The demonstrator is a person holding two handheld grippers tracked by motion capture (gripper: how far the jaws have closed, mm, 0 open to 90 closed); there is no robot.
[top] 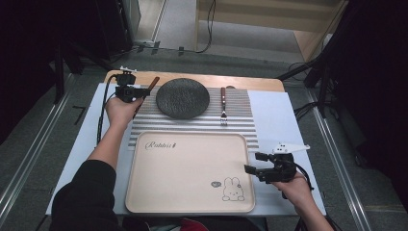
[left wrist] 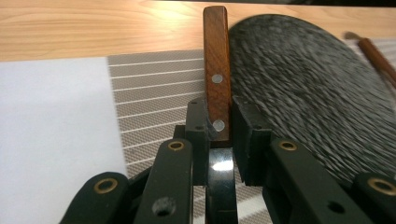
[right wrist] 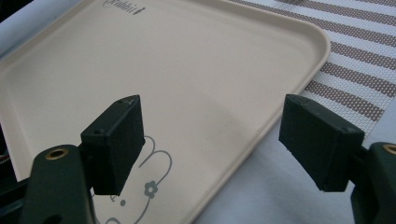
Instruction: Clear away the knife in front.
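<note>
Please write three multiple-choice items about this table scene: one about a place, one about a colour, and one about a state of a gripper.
1. Where does the fork lie?
A. on the tray
B. on the striped placemat, right of the dark plate
C. on the dark plate

2. What colour is the knife handle between the left gripper's jaws?
A. brown wood
B. white
C. blue

3. How does the right gripper stand?
A. shut on the fork
B. shut on the tray rim
C. open, holding nothing

Answers:
1 B, the fork rests on the striped placemat beside the dark plate.
2 A, the handle is reddish-brown wood with metal rivets.
3 C, its jaws stand wide apart above the tray corner.
</note>
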